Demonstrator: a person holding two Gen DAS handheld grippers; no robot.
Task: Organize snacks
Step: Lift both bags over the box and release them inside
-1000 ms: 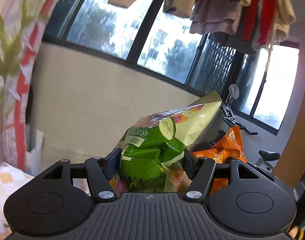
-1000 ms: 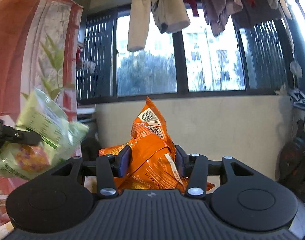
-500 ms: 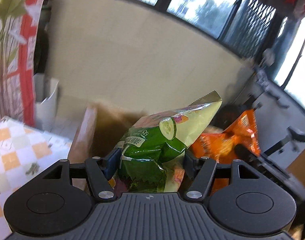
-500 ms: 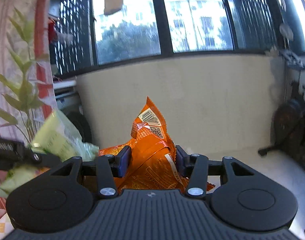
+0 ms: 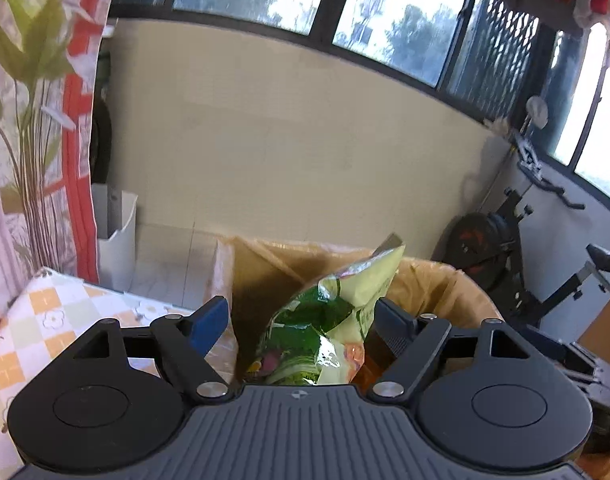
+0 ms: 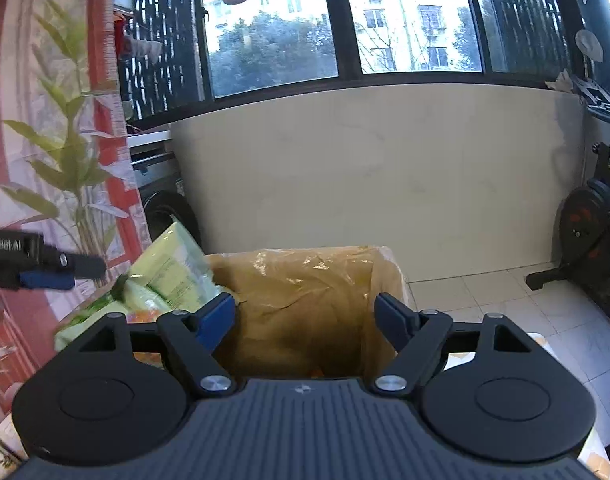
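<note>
Over crinkly-lined box [image 6: 305, 276] | left tongs [image 5: 301, 322] opening, glossy green bag [image 5: 329, 320] loose between | right tongs [image 6: 305, 316] opening, empty

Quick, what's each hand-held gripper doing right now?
Left hand-held gripper: opening, green snack bag between its jaws, pads off it.
Right hand-held gripper: opening, nothing between its jaws.

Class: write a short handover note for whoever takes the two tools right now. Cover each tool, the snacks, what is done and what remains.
Left tool: jaws opening, pads off the green bag, which sits between them over the box.
Right tool: jaws opening, nothing between them, above the box.
Done: an orange pack shows low in the box beside the green bag in the left view.
Left: let the green bag fall in, then withdraw both tools.
</note>
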